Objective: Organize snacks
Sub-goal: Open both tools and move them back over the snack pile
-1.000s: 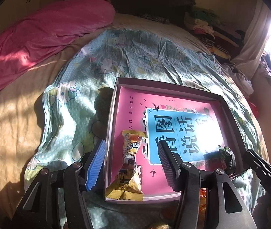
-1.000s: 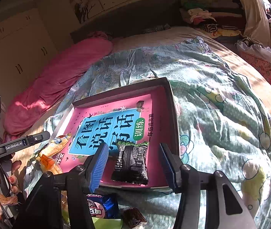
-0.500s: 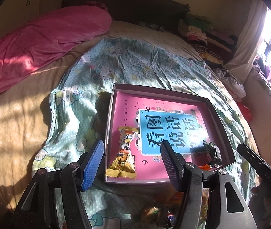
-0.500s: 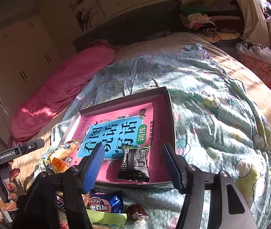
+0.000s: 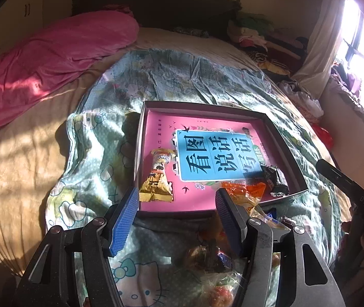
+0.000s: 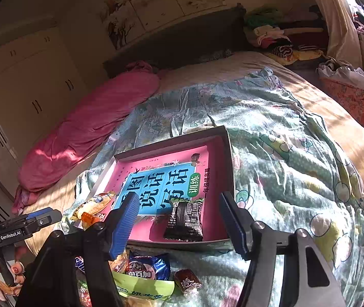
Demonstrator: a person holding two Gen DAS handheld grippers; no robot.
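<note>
While the flat pink box [image 6: 222, 158] sits on the cartoon bedspread [image 6: 284, 158], two snacks lie inside
The black snack pack [image 6: 185, 220] and yellow snack pack [image 5: 157, 176] are in it; left gripper [image 5: 176, 204] and right gripper [image 6: 179, 217] both hang open, holding nothing, the jaws having just spread, over loose snacks [image 6: 146, 268] in front

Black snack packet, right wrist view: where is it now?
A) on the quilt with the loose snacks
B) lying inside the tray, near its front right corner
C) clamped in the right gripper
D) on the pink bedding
B: the black snack packet lies flat on the tray floor, free between the right gripper's open jaws.
</note>
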